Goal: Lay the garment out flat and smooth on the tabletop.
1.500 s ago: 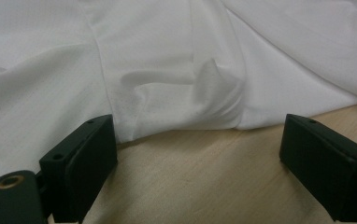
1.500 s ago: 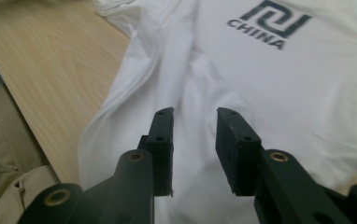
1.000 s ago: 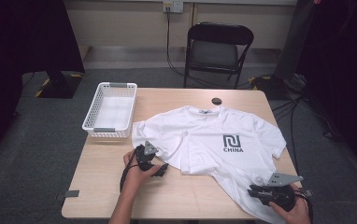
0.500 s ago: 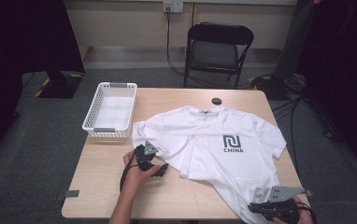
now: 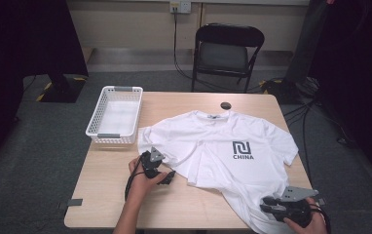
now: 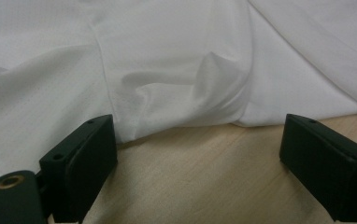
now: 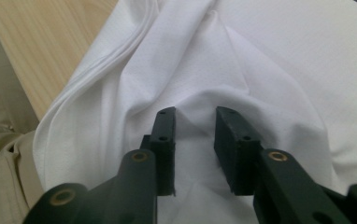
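Observation:
A white T-shirt (image 5: 213, 141) with a dark "CHINA" logo lies spread on the wooden table (image 5: 111, 195), and its lower hem hangs over the front edge at the right. My left gripper (image 5: 168, 175) rests on the table at the shirt's left sleeve. Its jaws stand wide open (image 6: 197, 128), with bare wood between them and the rumpled cloth edge (image 6: 167, 56) just ahead. My right gripper (image 5: 267, 204) sits on the hem near the front right corner. Its jaws (image 7: 195, 116) have just been opening; a raised fold of shirt (image 7: 260, 60) stands in the gap, unpressed.
A white plastic basket (image 5: 107, 136) stands at the table's back left, near the shirt's sleeve. A small dark round object (image 5: 226, 105) lies beyond the collar. A black folding chair (image 5: 228, 48) stands behind the table. Beige trousers (image 7: 3, 177) lie below the front edge.
The right gripper has shifted slightly toward the table's front edge over the hem. The left hand and its gripper have kept still.

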Tool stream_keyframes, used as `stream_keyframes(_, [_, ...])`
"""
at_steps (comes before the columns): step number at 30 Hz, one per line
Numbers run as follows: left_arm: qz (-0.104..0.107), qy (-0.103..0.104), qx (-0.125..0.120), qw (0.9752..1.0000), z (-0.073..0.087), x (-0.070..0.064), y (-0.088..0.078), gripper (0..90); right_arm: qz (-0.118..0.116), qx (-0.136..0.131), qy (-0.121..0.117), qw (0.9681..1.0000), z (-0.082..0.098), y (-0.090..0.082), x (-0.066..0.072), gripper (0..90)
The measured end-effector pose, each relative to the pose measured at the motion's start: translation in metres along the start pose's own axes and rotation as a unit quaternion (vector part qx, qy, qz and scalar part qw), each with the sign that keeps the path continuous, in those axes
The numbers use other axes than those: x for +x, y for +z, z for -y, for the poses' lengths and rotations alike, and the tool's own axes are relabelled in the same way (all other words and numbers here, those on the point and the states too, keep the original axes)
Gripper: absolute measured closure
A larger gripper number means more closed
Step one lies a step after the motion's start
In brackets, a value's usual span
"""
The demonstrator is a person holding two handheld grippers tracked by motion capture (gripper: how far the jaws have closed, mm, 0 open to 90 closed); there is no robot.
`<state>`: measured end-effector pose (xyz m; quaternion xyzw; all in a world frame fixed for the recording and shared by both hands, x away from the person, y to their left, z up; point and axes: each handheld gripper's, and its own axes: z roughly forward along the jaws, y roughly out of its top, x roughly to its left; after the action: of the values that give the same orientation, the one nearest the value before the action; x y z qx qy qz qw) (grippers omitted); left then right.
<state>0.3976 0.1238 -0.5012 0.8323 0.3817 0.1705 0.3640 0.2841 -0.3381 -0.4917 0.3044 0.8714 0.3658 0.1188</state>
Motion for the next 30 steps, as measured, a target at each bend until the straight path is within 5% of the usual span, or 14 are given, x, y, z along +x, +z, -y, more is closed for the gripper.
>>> stream_keyframes(1, [0.0,-0.001,-0.001,1.0,0.0,0.0,0.0,10.7,0.003,0.006,-0.002,1.0,0.001,-0.002,0.0,84.8])
stream_keyframes(3, [0.0,-0.001,-0.001,1.0,0.0,0.0,0.0,10.6,-0.011,0.011,-0.003,0.9999,0.003,-0.006,0.002,88.7])
stream_keyframes(10, [0.0,-0.001,-0.001,1.0,0.0,0.0,0.0,10.6,-0.067,0.01,0.001,0.9977,0.013,-0.02,0.011,87.8])
stream_keyframes(12, [0.0,-0.001,-0.001,1.0,0.0,0.0,0.0,10.7,-0.048,-0.011,0.018,0.9986,0.013,-0.029,0.007,76.3])
stream_keyframes(15, [0.0,-0.001,-0.001,1.0,0.0,0.0,0.0,10.6,-0.016,-0.041,0.043,0.9981,0.014,-0.042,-0.006,71.7])
stream_keyframes(21, [0.001,-0.001,-0.001,1.0,0.0,0.0,0.0,10.6,0.001,-0.026,0.05,0.9984,0.016,-0.04,-0.019,63.7])
stream_keyframes(27, [0.001,0.0,0.0,1.0,0.0,0.0,0.0,10.6,0.008,0.011,0.03,0.9995,0.015,-0.018,-0.015,68.4])
stream_keyframes(30, [0.002,0.001,0.0,1.0,0.0,0.0,0.0,10.5,0.012,0.027,0.006,0.9995,0.012,-0.019,-0.009,85.7])
